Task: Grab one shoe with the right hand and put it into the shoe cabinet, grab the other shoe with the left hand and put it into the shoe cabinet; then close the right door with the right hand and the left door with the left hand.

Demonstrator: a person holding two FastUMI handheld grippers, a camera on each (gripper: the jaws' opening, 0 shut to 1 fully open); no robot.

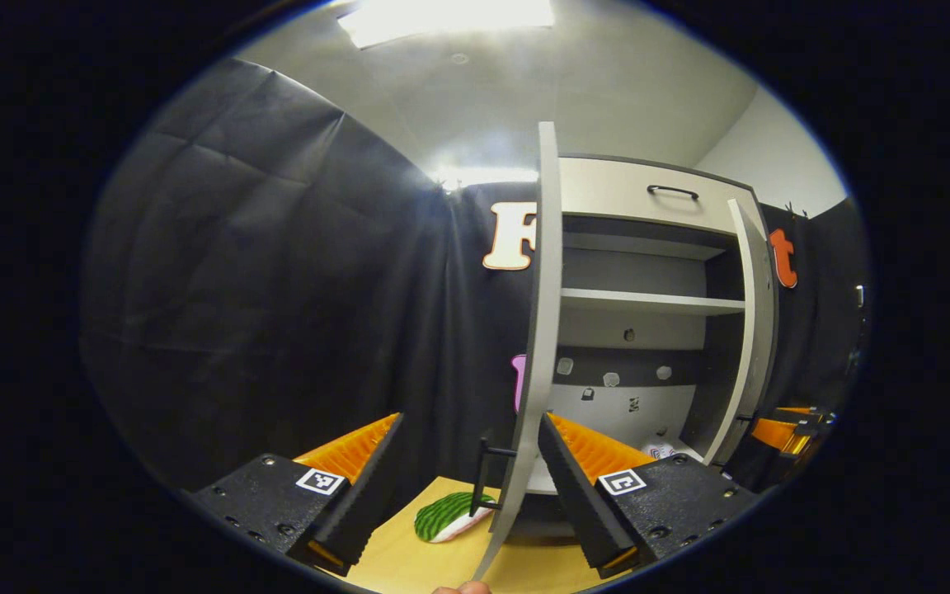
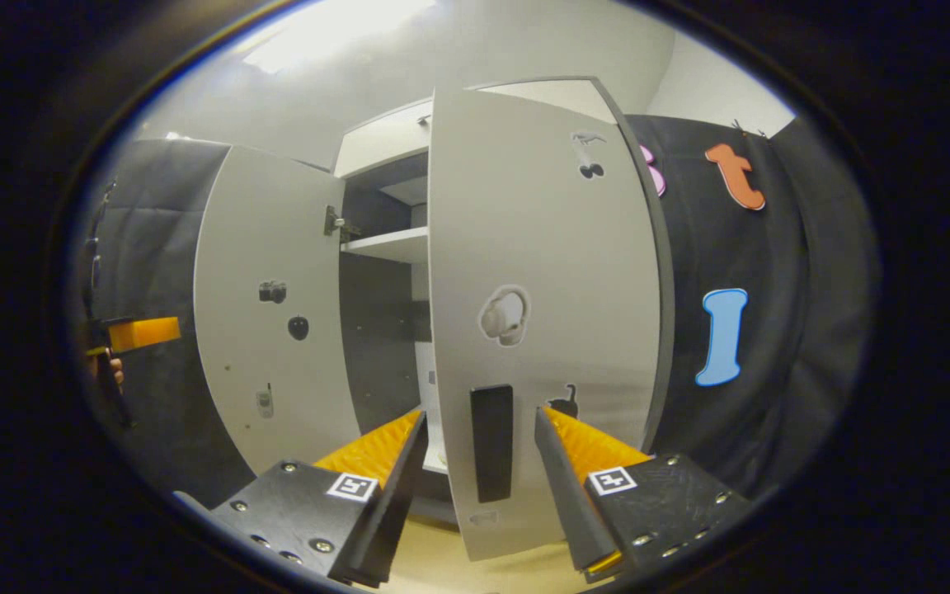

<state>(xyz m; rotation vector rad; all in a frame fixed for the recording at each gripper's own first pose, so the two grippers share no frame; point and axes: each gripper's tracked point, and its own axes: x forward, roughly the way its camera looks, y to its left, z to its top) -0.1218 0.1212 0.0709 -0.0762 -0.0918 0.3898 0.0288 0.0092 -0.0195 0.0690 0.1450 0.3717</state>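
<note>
Right gripper view has the right gripper (image 2: 475,450), fingers apart, straddling the black handle (image 2: 491,441) on the right door (image 2: 541,289) of the shoe cabinet (image 1: 648,272). That door looks a stiff, light panel; push near the handle. Left gripper (image 1: 467,462), apart, faces the left door (image 1: 543,330) edge-on.

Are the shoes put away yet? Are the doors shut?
Not finished. Something white lies low inside the cabinet, maybe a shoe; it is too small to tell. A green slipper-like thing lies on the floor outside the left door. Both doors stand open. The right gripper is open around the right door's handle, and the left gripper is open at the left door's edge. Closing both doors is left.
</note>
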